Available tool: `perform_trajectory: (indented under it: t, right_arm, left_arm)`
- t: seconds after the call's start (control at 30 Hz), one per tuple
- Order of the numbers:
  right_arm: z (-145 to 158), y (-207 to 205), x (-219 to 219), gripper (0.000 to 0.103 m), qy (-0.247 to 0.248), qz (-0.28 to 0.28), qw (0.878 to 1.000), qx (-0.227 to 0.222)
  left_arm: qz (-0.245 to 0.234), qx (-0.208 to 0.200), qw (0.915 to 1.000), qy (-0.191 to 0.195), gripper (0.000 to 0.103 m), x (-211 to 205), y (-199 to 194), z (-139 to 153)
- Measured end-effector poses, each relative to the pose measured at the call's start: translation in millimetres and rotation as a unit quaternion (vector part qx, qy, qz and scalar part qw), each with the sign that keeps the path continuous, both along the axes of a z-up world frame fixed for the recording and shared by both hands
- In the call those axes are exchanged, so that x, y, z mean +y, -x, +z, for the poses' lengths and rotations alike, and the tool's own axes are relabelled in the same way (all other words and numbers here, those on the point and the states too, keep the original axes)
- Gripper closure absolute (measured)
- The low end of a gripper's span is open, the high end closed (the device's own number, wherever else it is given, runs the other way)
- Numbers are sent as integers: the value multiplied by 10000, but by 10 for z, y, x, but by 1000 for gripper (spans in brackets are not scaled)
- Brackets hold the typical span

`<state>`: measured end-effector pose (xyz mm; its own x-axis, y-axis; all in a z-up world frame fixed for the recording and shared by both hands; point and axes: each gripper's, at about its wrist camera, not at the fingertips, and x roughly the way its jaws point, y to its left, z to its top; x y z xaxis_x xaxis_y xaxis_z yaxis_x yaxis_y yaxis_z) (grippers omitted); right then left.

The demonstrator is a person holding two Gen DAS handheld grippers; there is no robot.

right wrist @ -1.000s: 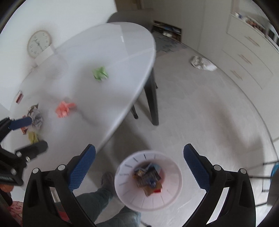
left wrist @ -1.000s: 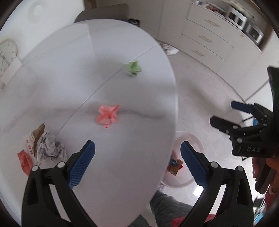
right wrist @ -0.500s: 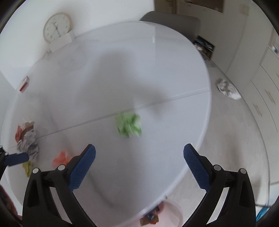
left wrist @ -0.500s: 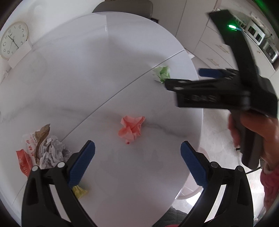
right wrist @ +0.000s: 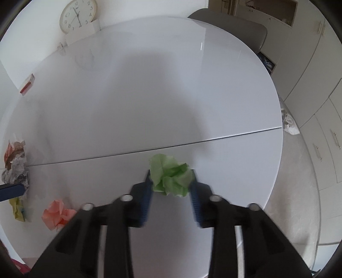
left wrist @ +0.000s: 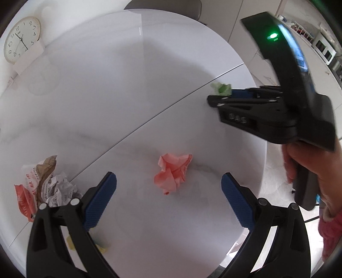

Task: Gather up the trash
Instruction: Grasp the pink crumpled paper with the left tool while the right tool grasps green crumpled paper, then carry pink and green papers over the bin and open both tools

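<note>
White round bench (right wrist: 149, 85), litter scattered across it.
Green paper ball (right wrist: 171, 178) sat near the bench's seam, the right gripper (right wrist: 171, 192) just closing onto it; pink ball (left wrist: 173, 173) lay between the left gripper's (left wrist: 168, 201) wide-open jaws; wrappers (left wrist: 47, 184) also remained uncollected.

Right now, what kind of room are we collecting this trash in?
Most likely a home dining area beside a kitchen. A round white table fills the view, a wall clock leans at its far edge, a chair is tucked behind it, and pale drawer cabinets line the right wall.
</note>
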<state>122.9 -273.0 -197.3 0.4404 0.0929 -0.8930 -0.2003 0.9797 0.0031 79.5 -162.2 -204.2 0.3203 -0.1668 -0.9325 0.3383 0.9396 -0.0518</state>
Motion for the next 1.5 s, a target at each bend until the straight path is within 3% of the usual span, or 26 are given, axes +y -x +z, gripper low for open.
perform_trajectory:
  t: [0.27,0.47,0.67,0.87,1.13,1.33,1.5]
  right_arm:
    - [279,192,-158,72,-256,-255,9991,-222]
    - [449,413,-309,72,-362,-424,9979,-321]
    - [520,619,-387,72,-404,-607,9966,-374]
    - [572,940,-538,72,-427,-865,9945,-406]
    - [640,1700,-691,72,-399,-1271,9906,-299]
    - [291,2244,-744,71,-444,-1525,9871,193]
    - [-89,2465,-753,68,-572,-1609,9838,552]
  left_arm:
    - [-38,-89,9998,-184,22,-184,-100,-161]
    - [139,-89,9991,-386,48,-233,-161,-330]
    - [218,-72,9994,-248,73,-268,-174,-390]
    - [89,-105,9998,-155,76,-355,-84,-344]
    - [-411,-250,9988,34,76,-449,289,108]
    - [-1015,-266,9940,311,76,-564,725,399]
    - [-1429,-196,9889,353,76,-744,966,435]
